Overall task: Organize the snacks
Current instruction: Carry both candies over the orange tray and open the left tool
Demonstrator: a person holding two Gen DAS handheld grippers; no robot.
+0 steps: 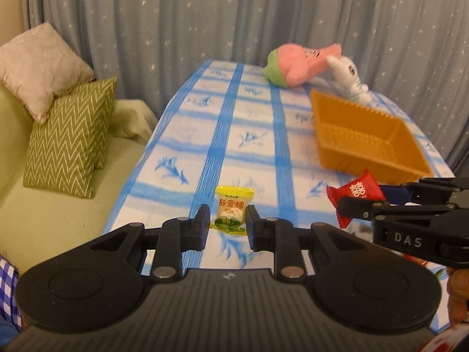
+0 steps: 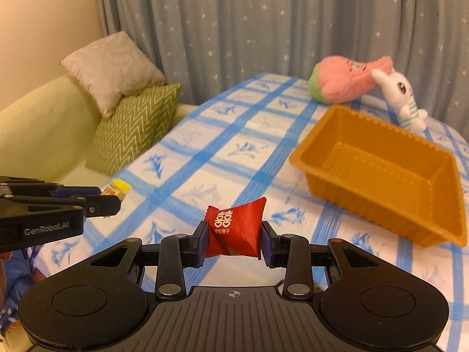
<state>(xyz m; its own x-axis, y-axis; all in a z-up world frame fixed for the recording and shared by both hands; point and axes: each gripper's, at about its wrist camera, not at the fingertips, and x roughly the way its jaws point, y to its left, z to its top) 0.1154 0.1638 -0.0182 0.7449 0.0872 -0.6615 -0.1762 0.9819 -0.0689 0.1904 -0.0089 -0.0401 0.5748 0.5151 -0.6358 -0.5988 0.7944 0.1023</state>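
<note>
left gripper (image 1: 228, 225) clamps yellow candy (image 1: 233, 210); right gripper (image 2: 233, 242) clamps red candy (image 2: 236, 230)

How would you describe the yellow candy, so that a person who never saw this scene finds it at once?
Start at the blue-checked tablecloth beside the green sofa. Above its near end, two black grippers each pinch one wrapped sweet. The yellow candy is in the left gripper, on the sofa side: a flat yellow packet with green leaves printed, while its neighbour, the red candy, is shiny red.
</note>
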